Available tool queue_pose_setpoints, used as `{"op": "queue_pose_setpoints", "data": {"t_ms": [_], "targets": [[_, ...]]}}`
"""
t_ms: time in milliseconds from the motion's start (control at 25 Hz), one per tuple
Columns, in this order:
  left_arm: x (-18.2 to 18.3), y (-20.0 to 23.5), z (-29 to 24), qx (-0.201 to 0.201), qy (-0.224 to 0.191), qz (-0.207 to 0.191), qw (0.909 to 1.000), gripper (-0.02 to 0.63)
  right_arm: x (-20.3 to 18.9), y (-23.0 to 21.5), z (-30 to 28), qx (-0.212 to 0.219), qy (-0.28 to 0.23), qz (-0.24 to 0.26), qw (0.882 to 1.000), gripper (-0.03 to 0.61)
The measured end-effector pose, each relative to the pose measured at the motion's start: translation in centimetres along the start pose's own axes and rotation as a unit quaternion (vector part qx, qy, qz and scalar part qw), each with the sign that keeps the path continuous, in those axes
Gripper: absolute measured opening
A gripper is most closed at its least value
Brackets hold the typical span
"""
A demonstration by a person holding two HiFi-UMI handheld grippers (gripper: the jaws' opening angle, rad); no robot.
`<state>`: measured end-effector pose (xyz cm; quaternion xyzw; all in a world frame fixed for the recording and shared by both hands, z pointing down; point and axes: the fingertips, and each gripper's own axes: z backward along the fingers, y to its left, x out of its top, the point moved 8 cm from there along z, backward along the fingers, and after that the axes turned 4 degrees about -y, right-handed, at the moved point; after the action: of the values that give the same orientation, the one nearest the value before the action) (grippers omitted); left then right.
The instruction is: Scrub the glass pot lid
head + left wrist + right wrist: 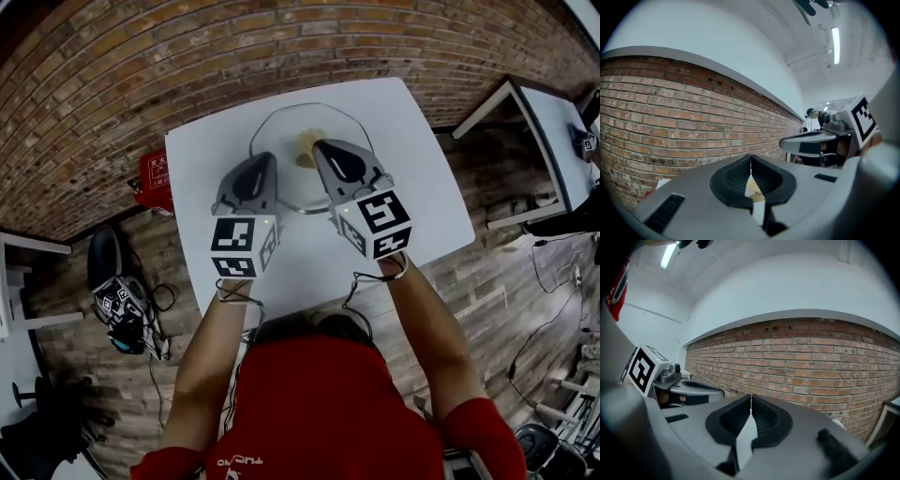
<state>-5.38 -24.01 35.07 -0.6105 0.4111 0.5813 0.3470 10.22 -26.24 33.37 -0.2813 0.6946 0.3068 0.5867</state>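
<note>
The glass pot lid lies flat on the white table, with a tan piece near its middle; I cannot tell whether that is a knob or a sponge. My left gripper hovers over the lid's near left rim, shut and empty. My right gripper is just right of the tan piece, also shut and empty. In the left gripper view the jaws meet, with a tan patch below them. The jaws in the right gripper view touch the same way, and both gripper views look level at the brick wall.
A red box stands on the floor by the table's left edge. Black gear and cables lie on the floor at left. A second white table stands at right. A brick wall runs behind the table.
</note>
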Motion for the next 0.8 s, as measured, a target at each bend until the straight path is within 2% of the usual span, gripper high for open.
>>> {"op": "queue_pose_setpoints", "data": {"t_ms": [360, 680, 720, 800], "targets": [[-2.5, 2.5, -3.2, 0.022, 0.047, 0.018, 0.9985, 0.019, -3.0, -1.8, -3.7, 0.001, 0.063, 0.009, 0.998, 0.032], [-4.3, 4.8, -4.8, 0.071, 0.088, 0.039, 0.9928, 0.021, -6.2, -4.4, -6.6, -0.002, 0.120, 0.002, 0.993, 0.035], [-4.6, 5.2, -4.9, 0.078, 0.094, 0.041, 0.9917, 0.021, -6.6, -4.8, -6.9, -0.003, 0.126, 0.001, 0.992, 0.040], [-5.3, 5.7, -5.2, 0.085, 0.105, 0.048, 0.9896, 0.027, -7.4, -5.5, -7.4, -0.006, 0.141, -0.002, 0.990, 0.099]]}}
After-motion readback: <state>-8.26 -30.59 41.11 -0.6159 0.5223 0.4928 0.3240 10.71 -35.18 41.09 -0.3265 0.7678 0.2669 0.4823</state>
